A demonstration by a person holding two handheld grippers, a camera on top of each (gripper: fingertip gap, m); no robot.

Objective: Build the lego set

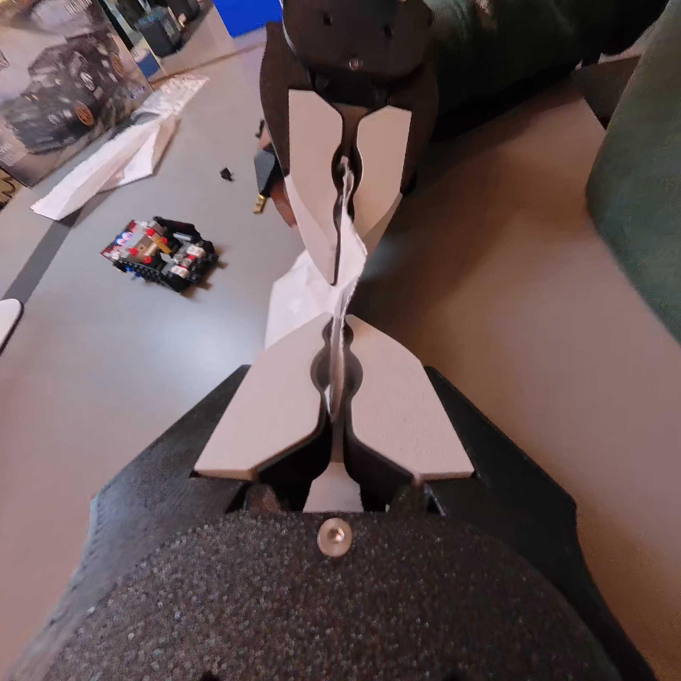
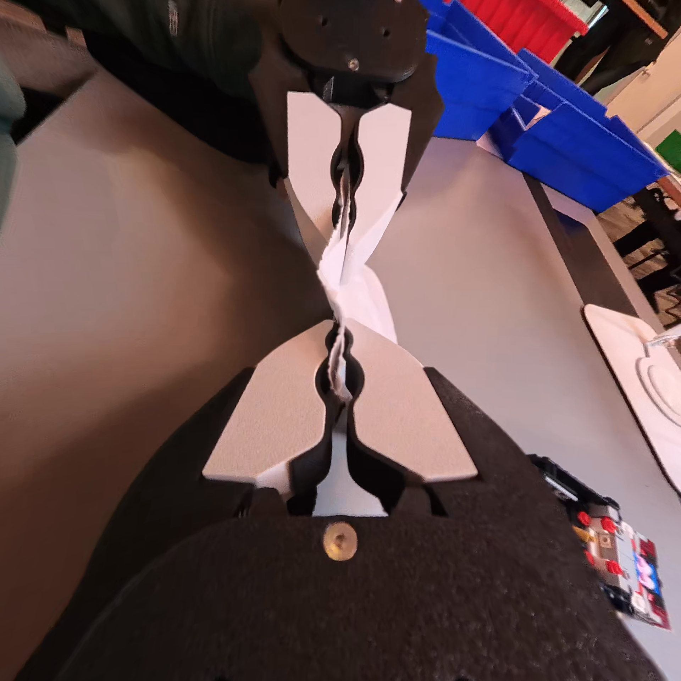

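A white paper bag [image 1: 313, 294] hangs above the grey table [image 1: 110, 368], pinched along its top edge by both grippers, which face each other. My left gripper [image 1: 339, 322] is shut on one end of the edge; the paper runs between its pads. My right gripper [image 2: 337, 326] is shut on the other end of the same bag [image 2: 355, 291]. In the left wrist view the right gripper [image 1: 335, 278] comes in from the top. In the right wrist view the left gripper [image 2: 344, 243] does the same. A partly built black, grey and red lego model [image 1: 162, 254] stands on the table and also shows in the right wrist view [image 2: 622, 567].
The lego set's box [image 1: 62, 92] and flat white paper bags [image 1: 110, 166] lie at the far left. Small black pieces [image 1: 226, 173] and a black and gold part [image 1: 265, 177] lie beyond the model. Blue bins [image 2: 552, 110] and a white tray [image 2: 634, 368] stand on the right. A green chair [image 1: 637, 184] is close by. My left and right fingertips are right by each other.
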